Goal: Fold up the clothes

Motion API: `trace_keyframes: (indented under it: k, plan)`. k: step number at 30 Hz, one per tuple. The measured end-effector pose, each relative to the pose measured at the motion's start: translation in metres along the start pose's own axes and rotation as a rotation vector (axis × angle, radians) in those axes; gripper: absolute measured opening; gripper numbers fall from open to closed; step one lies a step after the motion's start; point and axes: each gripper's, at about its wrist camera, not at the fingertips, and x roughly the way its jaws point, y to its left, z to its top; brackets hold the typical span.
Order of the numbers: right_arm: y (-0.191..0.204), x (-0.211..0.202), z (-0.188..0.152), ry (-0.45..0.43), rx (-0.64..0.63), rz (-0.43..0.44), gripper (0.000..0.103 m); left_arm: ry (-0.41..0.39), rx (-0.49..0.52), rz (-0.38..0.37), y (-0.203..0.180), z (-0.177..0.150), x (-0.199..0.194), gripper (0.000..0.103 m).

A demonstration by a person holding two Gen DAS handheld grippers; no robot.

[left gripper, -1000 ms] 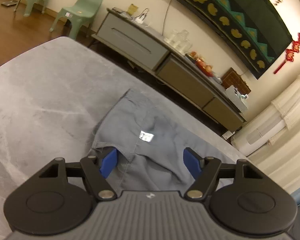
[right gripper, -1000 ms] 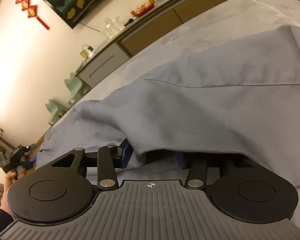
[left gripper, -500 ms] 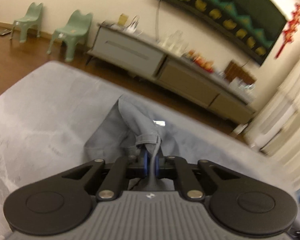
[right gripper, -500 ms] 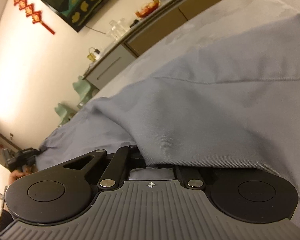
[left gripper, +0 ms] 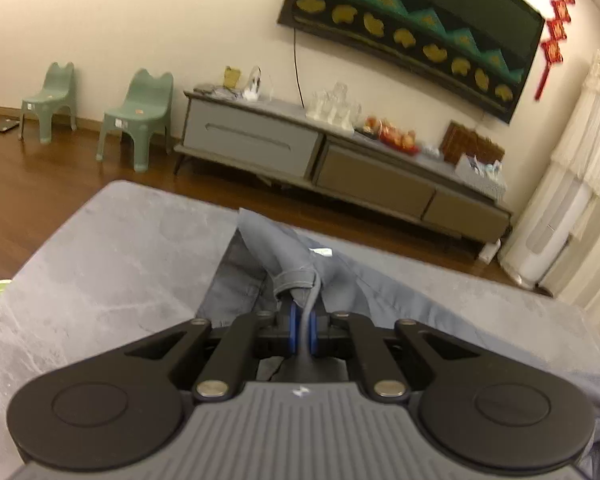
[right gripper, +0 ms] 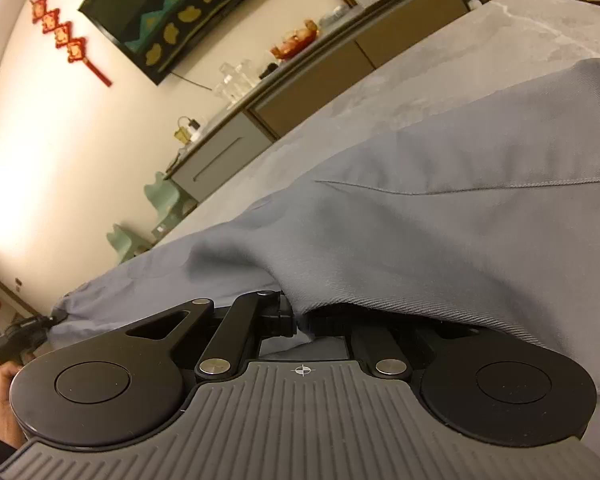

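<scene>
Left gripper, black-armed with blue pads, is clamped on a thin fold of the grey-blue cotton garment, the cloth running up between its pads in the left wrist view. Right gripper is closed down as well; a drape of the same garment hangs over its fingertips and hides the pads, so the bite itself is not visible, though cloth enters at the jaw line.

Location of the garment: spread lengthways on a grey marbled tabletop, with a hemmed edge and a small white label lying ahead of the left gripper. In the right wrist view the left gripper shows at the far left end of the cloth, so the two grips stand well apart at opposite ends.

Surroundings: a long grey sideboard against the far wall, two green plastic chairs beside it, and a dark framed wall panel above.

Assessment: both edges appear secured, so the step in hand is the start of a fold. The next move calls for raising both ends together, keeping the cloth taut between them, and carrying one edge over onto the rest. Uneven lift would likely leave a skewed crease.
</scene>
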Motion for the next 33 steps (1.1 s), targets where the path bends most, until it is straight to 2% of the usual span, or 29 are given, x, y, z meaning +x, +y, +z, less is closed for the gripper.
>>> trace_keyframes:
  k: [3, 4, 5, 7, 8, 10, 11, 13, 15, 17, 18, 20, 21, 22, 23, 26, 29, 30, 31, 32, 33]
  plan:
    - [-0.002, -0.008, 0.004, -0.041, 0.014, 0.058, 0.003, -0.146, -0.183, -0.135, 0.027, -0.009, -0.014, 0.007]
    - [-0.002, -0.005, 0.004, -0.021, -0.007, 0.033, 0.003, -0.170, -0.285, -0.191, 0.039, -0.017, -0.014, 0.008]
    - [-0.001, -0.001, 0.002, 0.012, -0.035, -0.012, 0.003, -0.148, -0.365, -0.209, 0.049, -0.023, -0.009, 0.009]
    - [0.004, 0.007, -0.007, 0.082, -0.111, -0.108, 0.004, -0.079, -0.443, -0.222, 0.056, -0.038, -0.001, 0.009]
    - [0.011, 0.009, -0.014, 0.126, -0.172, -0.162, 0.005, -0.069, -0.436, -0.211, 0.055, -0.043, -0.003, 0.010]
    - [0.030, 0.003, -0.027, 0.179, -0.324, -0.238, 0.021, -0.053, -0.426, -0.188, 0.054, -0.049, -0.008, 0.018]
    - [0.044, -0.004, -0.034, 0.174, -0.409, -0.279, 0.021, -0.062, -0.446, -0.180, 0.059, -0.051, -0.013, 0.020]
    - [0.076, -0.022, -0.047, 0.104, -0.586, -0.387, 0.040, -0.079, -0.500, -0.167, 0.071, -0.055, -0.023, 0.037]
    - [0.115, -0.040, -0.062, 0.019, -0.751, -0.456, 0.040, -0.097, -0.562, -0.161, 0.087, -0.059, -0.034, 0.041]
    - [0.156, -0.046, -0.074, -0.022, -0.883, -0.430, 0.041, -0.098, -0.614, -0.163, 0.102, -0.060, -0.042, 0.041]
    - [0.180, -0.044, -0.081, -0.029, -0.954, -0.378, 0.044, -0.086, -0.618, -0.166, 0.106, -0.061, -0.042, 0.043]
    - [0.233, -0.027, -0.096, -0.021, -1.102, -0.226, 0.064, -0.048, -0.622, -0.161, 0.115, -0.064, -0.040, 0.044]
    - [0.258, -0.008, -0.106, 0.002, -1.178, -0.134, 0.081, -0.022, -0.624, -0.151, 0.119, -0.066, -0.037, 0.044]
    - [0.282, 0.015, -0.117, 0.031, -1.255, -0.043, 0.090, 0.003, -0.625, -0.142, 0.123, -0.068, -0.035, 0.043]
    - [0.304, 0.043, -0.130, 0.072, -1.323, 0.025, 0.091, 0.029, -0.627, -0.132, 0.127, -0.070, -0.033, 0.043]
    - [0.361, 0.138, -0.165, 0.217, -1.469, 0.105, 0.087, 0.051, -0.626, -0.129, 0.137, -0.075, -0.037, 0.043]
    - [0.402, 0.214, -0.182, 0.298, -1.499, 0.140, 0.080, 0.089, -0.611, -0.139, 0.150, -0.080, -0.036, 0.043]
    - [0.412, 0.234, -0.185, 0.345, -1.492, 0.150, 0.070, 0.114, -0.597, -0.146, 0.152, -0.083, -0.034, 0.043]
    - [0.420, 0.249, -0.185, 0.419, -1.472, 0.158, 0.034, 0.124, -0.564, -0.132, 0.154, -0.084, -0.033, 0.043]
    - [0.428, 0.265, -0.186, 0.492, -1.450, 0.166, 0.010, 0.135, -0.531, -0.117, 0.155, -0.084, -0.033, 0.043]
    - [0.434, 0.273, -0.186, 0.530, -1.452, 0.168, 0.002, 0.145, -0.498, -0.103, 0.157, -0.085, -0.033, 0.043]
